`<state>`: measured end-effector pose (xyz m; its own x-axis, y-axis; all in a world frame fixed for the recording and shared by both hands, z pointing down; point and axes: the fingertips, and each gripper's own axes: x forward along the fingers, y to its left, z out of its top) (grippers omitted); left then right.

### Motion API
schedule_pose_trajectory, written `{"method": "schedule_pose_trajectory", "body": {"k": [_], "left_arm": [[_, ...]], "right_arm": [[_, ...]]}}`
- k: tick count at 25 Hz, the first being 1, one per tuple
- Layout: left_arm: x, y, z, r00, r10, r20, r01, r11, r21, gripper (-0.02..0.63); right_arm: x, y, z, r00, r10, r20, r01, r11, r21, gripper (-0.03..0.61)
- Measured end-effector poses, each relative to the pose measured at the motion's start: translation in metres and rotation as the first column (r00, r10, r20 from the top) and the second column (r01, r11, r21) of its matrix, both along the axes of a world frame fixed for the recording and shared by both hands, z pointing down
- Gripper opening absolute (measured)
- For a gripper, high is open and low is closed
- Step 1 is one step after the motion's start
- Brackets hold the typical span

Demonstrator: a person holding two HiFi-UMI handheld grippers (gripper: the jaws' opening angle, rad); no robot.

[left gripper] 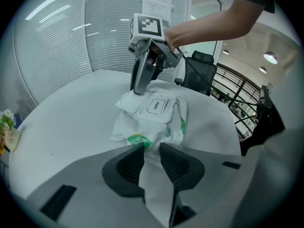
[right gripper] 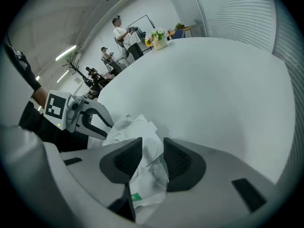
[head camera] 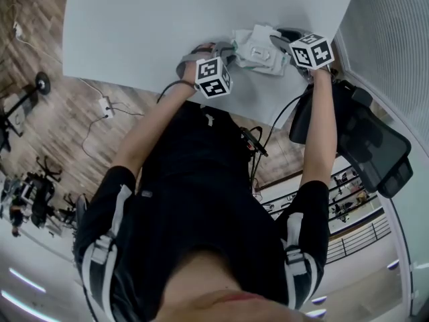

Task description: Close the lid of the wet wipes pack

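The wet wipes pack (head camera: 258, 52) lies on a white round table (head camera: 167, 25), close to the edge nearest the person, and is caught between the two grippers. It is a soft white film pouch with green print at its end (left gripper: 137, 139). On its top face is a white plastic lid (left gripper: 156, 107) printed "OPEN". In the left gripper view the lid lies flat against the pack, covering the opening, so the contents are hidden. The film around the lid is wrinkled and bunched up, most of all at the far end.

The left gripper (left gripper: 151, 158) has its jaws drawn in on the pack's near end. A strip of white film runs down between the two dark ribbed pads (left gripper: 129, 164) and touches both. Seen from the head view, this gripper (head camera: 231, 52) meets the pack from the left.

The right gripper (right gripper: 153, 158) grips the opposite end, with crumpled film filling the gap between its pads (right gripper: 178, 161). In the left gripper view it (left gripper: 140, 89) comes down steeply onto the far edge of the pack, just beyond the lid.

A black office chair (head camera: 362, 139) stands beside the table on the person's right. A vase of flowers (right gripper: 158, 38) sits at the table's far edge, well away from the pack.
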<state>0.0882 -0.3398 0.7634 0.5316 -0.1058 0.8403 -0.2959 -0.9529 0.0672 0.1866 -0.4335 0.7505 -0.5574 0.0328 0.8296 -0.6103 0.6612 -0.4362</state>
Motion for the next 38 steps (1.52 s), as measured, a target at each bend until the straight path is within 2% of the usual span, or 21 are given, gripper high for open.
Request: {"method": "schedule_pose_trajectory", "body": {"k": [5, 8, 10, 12, 18, 21, 23, 25, 29, 32, 38], "left_arm": [[-0.001, 0.004, 0.001, 1.000, -0.016, 0.006, 0.016, 1.000, 0.002, 0.118], [0.000, 0.004, 0.002, 1.000, -0.017, 0.020, 0.017, 1.000, 0.002, 0.118], [0.000, 0.005, 0.002, 0.999, -0.024, 0.022, 0.024, 1.000, 0.001, 0.118], [0.001, 0.005, 0.002, 0.999, -0.035, 0.018, 0.035, 0.999, 0.004, 0.118], [0.001, 0.005, 0.005, 0.997, -0.078, 0.020, 0.077, 0.997, 0.014, 0.118], [-0.001, 0.005, 0.004, 0.995, -0.096, 0.016, 0.096, 0.995, 0.017, 0.118], [-0.003, 0.003, 0.004, 0.994, -0.107, 0.013, 0.107, 0.994, 0.016, 0.118], [-0.003, 0.003, 0.005, 0.994, -0.113, 0.012, 0.113, 0.994, 0.013, 0.118], [-0.002, 0.003, 0.005, 0.993, -0.116, 0.011, 0.116, 0.993, 0.016, 0.118], [0.001, 0.002, 0.006, 0.992, -0.123, 0.005, 0.123, 0.992, 0.021, 0.118], [0.002, 0.004, 0.006, 0.987, -0.157, -0.009, 0.158, 0.987, 0.041, 0.117]], "right_arm": [[-0.007, 0.021, -0.041, 0.994, -0.064, 0.091, 0.061, 0.998, 0.032, 0.163], [-0.010, 0.044, -0.054, 0.985, -0.114, 0.127, 0.113, 0.993, 0.016, 0.164], [-0.014, 0.063, -0.057, 0.979, -0.138, 0.151, 0.140, 0.990, -0.004, 0.192], [-0.017, 0.078, -0.053, 0.979, -0.138, 0.148, 0.142, 0.990, -0.015, 0.195], [-0.022, 0.094, -0.023, 1.000, 0.017, 0.014, -0.017, 1.000, 0.011, 0.196], [-0.023, 0.096, -0.011, 0.992, 0.065, -0.105, -0.059, 0.996, 0.065, 0.193], [-0.024, 0.094, -0.004, 0.978, 0.104, -0.182, -0.086, 0.991, 0.104, 0.163], [-0.023, 0.093, 0.000, 0.960, 0.122, -0.251, -0.089, 0.986, 0.138, 0.132], [-0.025, 0.094, 0.005, 0.932, 0.067, -0.356, -0.002, 0.984, 0.180, 0.138], [-0.024, 0.095, 0.008, 0.924, 0.060, -0.378, 0.023, 0.977, 0.211, 0.138], [-0.022, 0.096, 0.008, 0.929, 0.102, -0.355, -0.010, 0.967, 0.253, 0.138]]}}
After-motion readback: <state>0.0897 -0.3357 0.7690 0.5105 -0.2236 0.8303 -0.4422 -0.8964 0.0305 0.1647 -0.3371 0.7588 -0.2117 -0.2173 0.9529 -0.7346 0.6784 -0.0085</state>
